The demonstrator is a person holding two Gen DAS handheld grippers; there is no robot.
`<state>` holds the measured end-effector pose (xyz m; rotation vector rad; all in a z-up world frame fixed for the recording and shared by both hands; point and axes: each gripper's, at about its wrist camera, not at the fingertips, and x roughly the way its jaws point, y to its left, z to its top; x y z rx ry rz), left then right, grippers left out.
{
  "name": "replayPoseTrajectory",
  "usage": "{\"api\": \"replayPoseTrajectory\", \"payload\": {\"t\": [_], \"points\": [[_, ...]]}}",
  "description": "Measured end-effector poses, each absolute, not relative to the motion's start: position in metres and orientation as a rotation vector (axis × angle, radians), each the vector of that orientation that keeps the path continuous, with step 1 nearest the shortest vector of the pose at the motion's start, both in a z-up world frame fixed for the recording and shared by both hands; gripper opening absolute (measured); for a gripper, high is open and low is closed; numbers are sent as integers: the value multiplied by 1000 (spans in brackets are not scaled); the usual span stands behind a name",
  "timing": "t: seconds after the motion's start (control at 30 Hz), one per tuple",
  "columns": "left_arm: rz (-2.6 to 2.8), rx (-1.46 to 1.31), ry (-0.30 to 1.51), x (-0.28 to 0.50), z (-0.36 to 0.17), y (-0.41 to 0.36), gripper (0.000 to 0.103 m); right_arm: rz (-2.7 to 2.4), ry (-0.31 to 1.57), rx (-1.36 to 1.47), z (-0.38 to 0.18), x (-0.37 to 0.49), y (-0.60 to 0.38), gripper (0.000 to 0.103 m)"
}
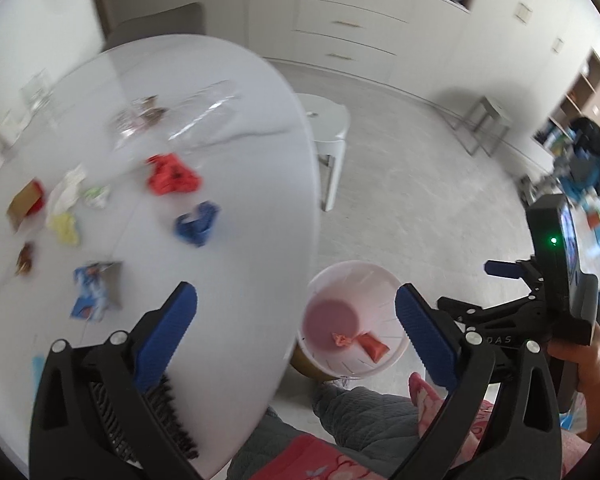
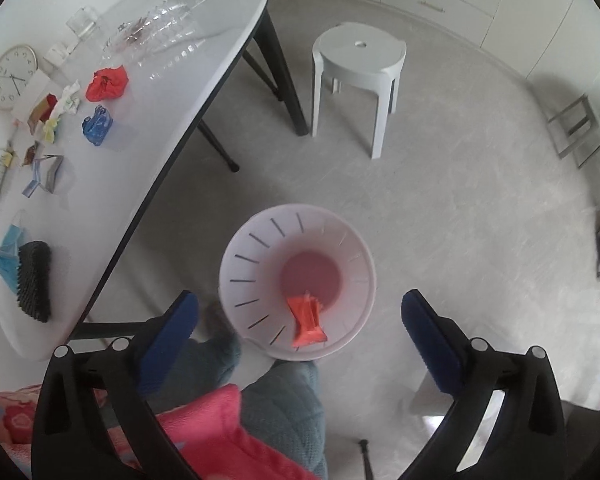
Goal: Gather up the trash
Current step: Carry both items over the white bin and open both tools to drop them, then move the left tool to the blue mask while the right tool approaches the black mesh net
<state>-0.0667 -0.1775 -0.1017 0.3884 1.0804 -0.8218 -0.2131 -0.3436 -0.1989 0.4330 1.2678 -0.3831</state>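
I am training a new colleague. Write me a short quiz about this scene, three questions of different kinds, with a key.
1. True or false: the waste bin is empty.
2. Where does the blue wrapper lie? A) on the table B) in the bin C) on the stool
3. Fill in: both the left gripper and the right gripper are ____.

Key: 1 false, an orange wrapper lies inside; 2 A; 3 open.

Even, bright daylight; soft shadows. Left wrist view motion-blurred across the counter (image 1: 228, 184); right wrist view sharp. Fisheye bending and dark vignette at edges.
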Motion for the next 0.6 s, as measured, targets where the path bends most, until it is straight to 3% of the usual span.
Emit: {"api": "replayPoseTrajectory", "payload": {"t": [0.6], "points": [[-587, 312, 1063, -21, -96, -65, 95, -130, 1216, 312, -165, -132, -255, 100]]}}
